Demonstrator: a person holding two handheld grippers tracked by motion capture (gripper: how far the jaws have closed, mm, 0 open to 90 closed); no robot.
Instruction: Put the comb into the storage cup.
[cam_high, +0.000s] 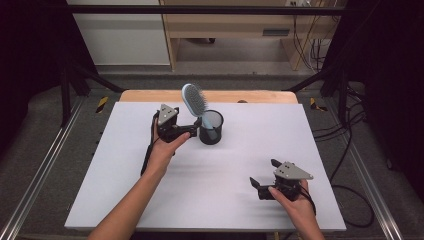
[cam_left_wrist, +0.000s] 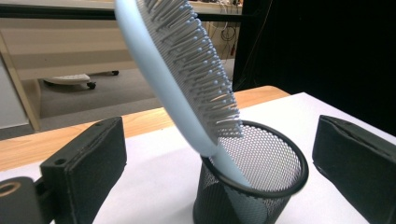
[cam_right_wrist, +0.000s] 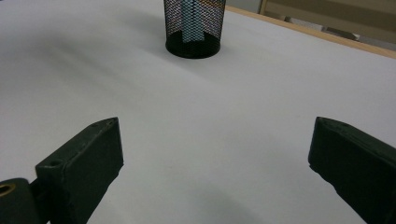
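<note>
My left tongs (cam_high: 196, 128) are spread wide and holding nothing; they sit right up against the black mesh cup (cam_high: 211, 127), and in the left gripper view the jaws stand either side of that cup (cam_left_wrist: 252, 177) without touching it; my right tongs (cam_high: 264, 178) are also wide apart and empty, parked low near the front right of the desk (cam_high: 125, 165), well away from everything, pointing across at the cup (cam_right_wrist: 194, 28).

So the cup has one thing in it: a light blue hairbrush (cam_high: 193, 100), handle down inside, head sticking out well above the rim and leaning back toward the left; through the mesh in the right gripper view I can see the blue handle (cam_right_wrist: 191, 21) standing inside; up close the brush (cam_left_wrist: 182, 79) has a smooth pale blue back and a grey pad of bristles with little blue ball tips, bristles facing over the cup's mouth; its neck rests on the near rim; cup stands upright at the back middle of the white desk.
</note>
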